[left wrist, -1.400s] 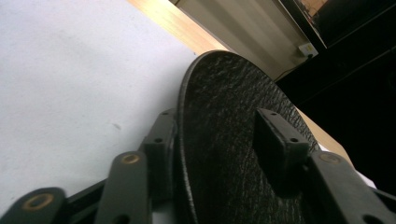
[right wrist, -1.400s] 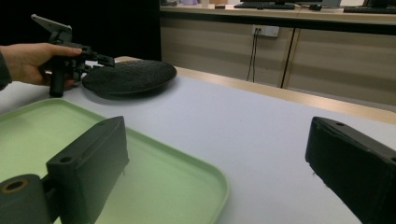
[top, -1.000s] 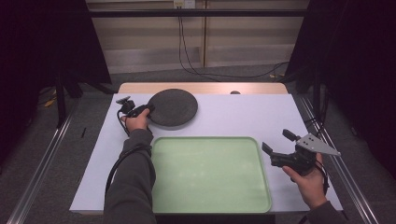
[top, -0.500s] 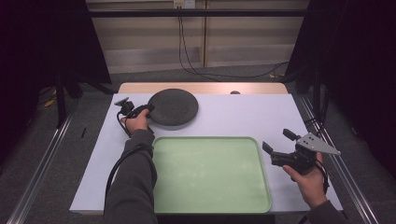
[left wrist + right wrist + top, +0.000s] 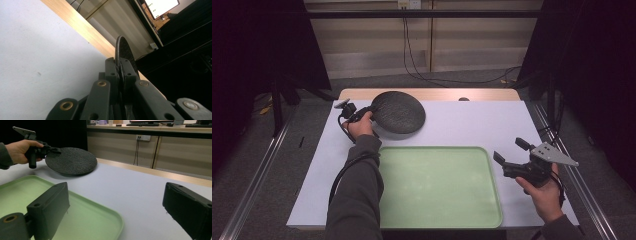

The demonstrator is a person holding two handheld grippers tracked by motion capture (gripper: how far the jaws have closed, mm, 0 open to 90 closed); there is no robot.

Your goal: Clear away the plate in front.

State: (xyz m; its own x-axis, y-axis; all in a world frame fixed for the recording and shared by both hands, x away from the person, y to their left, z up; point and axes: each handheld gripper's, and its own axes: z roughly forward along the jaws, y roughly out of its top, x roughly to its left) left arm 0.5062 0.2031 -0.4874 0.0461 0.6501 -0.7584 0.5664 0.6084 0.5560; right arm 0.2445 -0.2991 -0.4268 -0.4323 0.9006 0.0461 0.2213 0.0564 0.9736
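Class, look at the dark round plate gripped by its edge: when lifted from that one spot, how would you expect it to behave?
The dark round plate probably stays stiff: held at its rim by the left gripper, it shows no sag. Its rough, pebbled surface likely resists slipping. Held so far off-centre, it may tip or twist downward on the far side.

Round plate (image 5: pixel 398 111): dark charcoal, near black, w/ a rough speckled grain all over, no other pattern. Tray (image 5: pixel 439 186): pale mint green, plain, faint lighter blotches on its floor. Table (image 5: pixel 472 122): cover white-lilac, plain; far edge strip light wood, yellow-tan. Left gripper (image 5: pixel 369 110): black, brass-coloured rivets on the jaw links in left gripper view. Right gripper (image 5: pixel 508 152): matte black w/ grey plate on top. Sleeve (image 5: pixel 354 195): grey-olive. Far wall panels: beige.
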